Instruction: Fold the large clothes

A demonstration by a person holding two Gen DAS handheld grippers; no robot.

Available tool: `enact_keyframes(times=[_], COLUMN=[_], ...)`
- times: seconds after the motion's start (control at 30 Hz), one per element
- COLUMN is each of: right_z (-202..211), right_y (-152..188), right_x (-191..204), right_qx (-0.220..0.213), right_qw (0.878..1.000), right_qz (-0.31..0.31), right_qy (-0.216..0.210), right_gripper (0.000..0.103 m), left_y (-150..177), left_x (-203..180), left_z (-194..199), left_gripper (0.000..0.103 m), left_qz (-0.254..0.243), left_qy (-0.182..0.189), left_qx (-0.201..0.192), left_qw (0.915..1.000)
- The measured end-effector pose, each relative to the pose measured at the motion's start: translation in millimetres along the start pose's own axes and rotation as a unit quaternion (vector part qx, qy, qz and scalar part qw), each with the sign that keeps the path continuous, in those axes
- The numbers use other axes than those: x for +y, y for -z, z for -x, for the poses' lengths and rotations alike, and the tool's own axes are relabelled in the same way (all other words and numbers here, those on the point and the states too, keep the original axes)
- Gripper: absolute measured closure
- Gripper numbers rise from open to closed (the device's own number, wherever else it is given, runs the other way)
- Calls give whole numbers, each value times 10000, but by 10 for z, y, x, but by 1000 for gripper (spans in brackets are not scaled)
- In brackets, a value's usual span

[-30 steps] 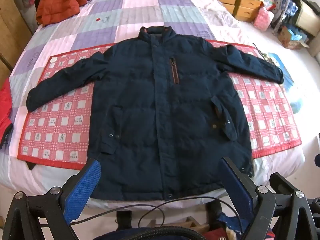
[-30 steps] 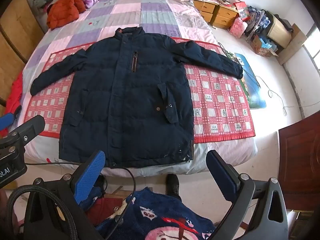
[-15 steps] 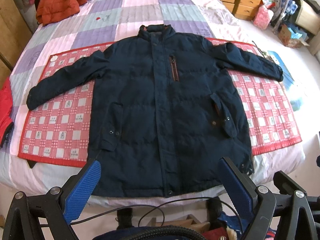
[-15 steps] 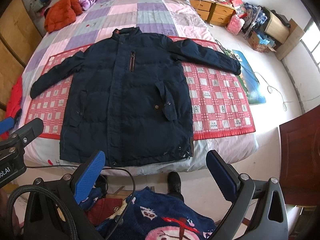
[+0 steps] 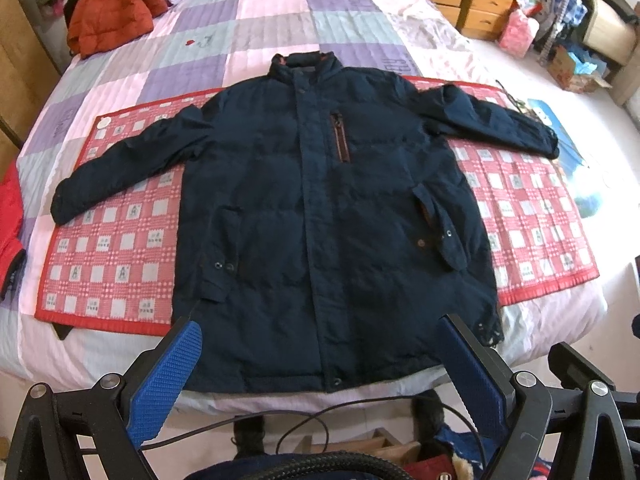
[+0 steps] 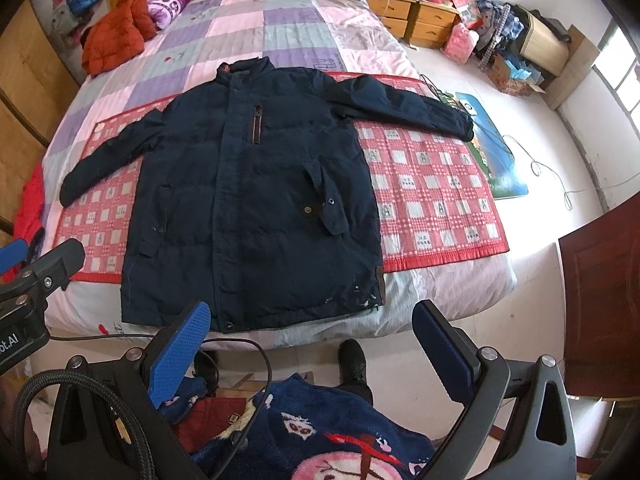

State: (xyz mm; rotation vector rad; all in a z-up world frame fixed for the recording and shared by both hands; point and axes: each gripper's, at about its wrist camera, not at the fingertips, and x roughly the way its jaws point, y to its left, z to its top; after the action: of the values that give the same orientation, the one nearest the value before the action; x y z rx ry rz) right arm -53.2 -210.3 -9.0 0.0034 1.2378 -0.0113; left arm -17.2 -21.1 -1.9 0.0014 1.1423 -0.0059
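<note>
A large dark navy padded jacket [image 5: 320, 200] lies flat, front up, on a red checked mat [image 5: 112, 248] on the bed, both sleeves spread out to the sides. It also shows in the right wrist view [image 6: 256, 216]. My left gripper [image 5: 320, 372] is open and empty, held over the bed's foot edge just short of the jacket's hem. My right gripper [image 6: 312, 348] is open and empty, further back and higher, over the floor in front of the bed. The left gripper's body [image 6: 36, 276] shows at the left edge of the right wrist view.
An orange jacket [image 6: 116, 36] lies at the bed's head on the patchwork quilt [image 6: 280, 32]. A red garment [image 5: 10, 216] hangs at the bed's left edge. Wooden nightstands [image 6: 412, 16], boxes and clutter stand to the right. A blue board [image 6: 492, 148] lies on the floor.
Both grippers have moved slightly forward toward the bed, so the jacket looks a little nearer. Both stay open. The jacket has not moved.
</note>
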Motion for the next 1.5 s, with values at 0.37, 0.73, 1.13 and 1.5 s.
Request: enact_keyframes(times=[0.37,0.73,1.13,1.5], right_z=[21,7,-25,-38], right_y=[97,121,61,51], right_x=[21,115,188,187], right_qx=[15,21,25,40], right_qw=[10000,9996,9992,9993], right_qz=[44,202,333,300], right_qy=[-77,-174,-219,-211], right_gripper=[0,0,0,0], left_y=[42,86,91,93], left_x=[50,176,219,207], left_z=[50,59,38,30], left_gripper=[6,6,6,6], left_qz=[83,259,342,329], left_qy=[-17,-94,-132,-129], left_qx=[22,23,24,27], left_qw=[10000,9996,9993,9994])
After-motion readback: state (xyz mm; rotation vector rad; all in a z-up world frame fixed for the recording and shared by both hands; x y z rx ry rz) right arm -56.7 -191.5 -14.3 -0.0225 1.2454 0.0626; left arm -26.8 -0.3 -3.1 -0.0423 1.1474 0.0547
